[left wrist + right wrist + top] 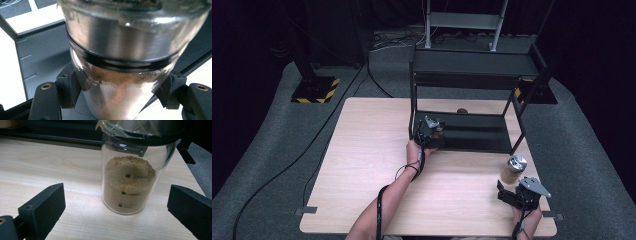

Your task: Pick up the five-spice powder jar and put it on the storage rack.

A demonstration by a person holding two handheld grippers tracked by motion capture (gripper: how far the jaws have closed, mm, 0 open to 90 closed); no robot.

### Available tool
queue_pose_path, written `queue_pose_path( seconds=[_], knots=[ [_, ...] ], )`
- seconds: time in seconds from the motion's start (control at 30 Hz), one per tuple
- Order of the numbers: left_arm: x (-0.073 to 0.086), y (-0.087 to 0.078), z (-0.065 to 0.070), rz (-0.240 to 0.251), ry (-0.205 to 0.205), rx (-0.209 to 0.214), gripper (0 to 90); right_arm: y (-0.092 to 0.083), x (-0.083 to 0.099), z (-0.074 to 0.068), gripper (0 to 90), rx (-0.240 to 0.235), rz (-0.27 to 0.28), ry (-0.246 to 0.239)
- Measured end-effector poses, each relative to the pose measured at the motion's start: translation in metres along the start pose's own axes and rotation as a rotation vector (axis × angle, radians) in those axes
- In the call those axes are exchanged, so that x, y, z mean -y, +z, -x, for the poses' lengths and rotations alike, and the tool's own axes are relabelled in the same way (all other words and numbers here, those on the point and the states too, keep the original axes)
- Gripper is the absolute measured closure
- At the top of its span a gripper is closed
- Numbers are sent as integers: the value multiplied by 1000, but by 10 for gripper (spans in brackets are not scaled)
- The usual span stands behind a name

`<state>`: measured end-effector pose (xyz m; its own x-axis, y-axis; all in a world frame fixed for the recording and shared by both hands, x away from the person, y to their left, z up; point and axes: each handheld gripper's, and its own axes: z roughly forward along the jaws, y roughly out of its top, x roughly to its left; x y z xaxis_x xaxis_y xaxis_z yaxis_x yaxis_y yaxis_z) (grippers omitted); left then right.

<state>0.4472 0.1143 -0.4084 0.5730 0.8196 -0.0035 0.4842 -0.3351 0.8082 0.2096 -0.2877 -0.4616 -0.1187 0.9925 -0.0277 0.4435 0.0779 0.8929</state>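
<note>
Jar (130, 62) of brown powder sat clamped in the left tool (432, 131), at the lower shelf (472, 131) of the black rack.
Best kept upright and eased down level — the rack's front post (412, 105) stood close; the right tool (511, 196) waited with jaws apart before a second jar (130, 182) on the surface (362, 165).

— Where does the high view sit?
— Above the near edge of the table (377, 200), facing forward and down at the black shelf (472, 131).
— And the gripper views?
— The left one looks along its jaws, very close to a jar (125, 57) over the shelf. The right one sits low, near a second jar (130, 182) on the tabletop; the high view shares both.
</note>
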Motion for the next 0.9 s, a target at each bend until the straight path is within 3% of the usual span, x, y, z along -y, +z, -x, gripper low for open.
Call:
queue_pose_path(
  seconds=[0.43, 0.9],
  knots=[
    [4, 6, -3, 14, -23, -4, 314, 0, 0, 0, 3, 0, 0, 0],
    [8, 12, 1, 40, -18, -22, 314, 0, 0, 0, 3, 0, 0, 0]
  ],
)
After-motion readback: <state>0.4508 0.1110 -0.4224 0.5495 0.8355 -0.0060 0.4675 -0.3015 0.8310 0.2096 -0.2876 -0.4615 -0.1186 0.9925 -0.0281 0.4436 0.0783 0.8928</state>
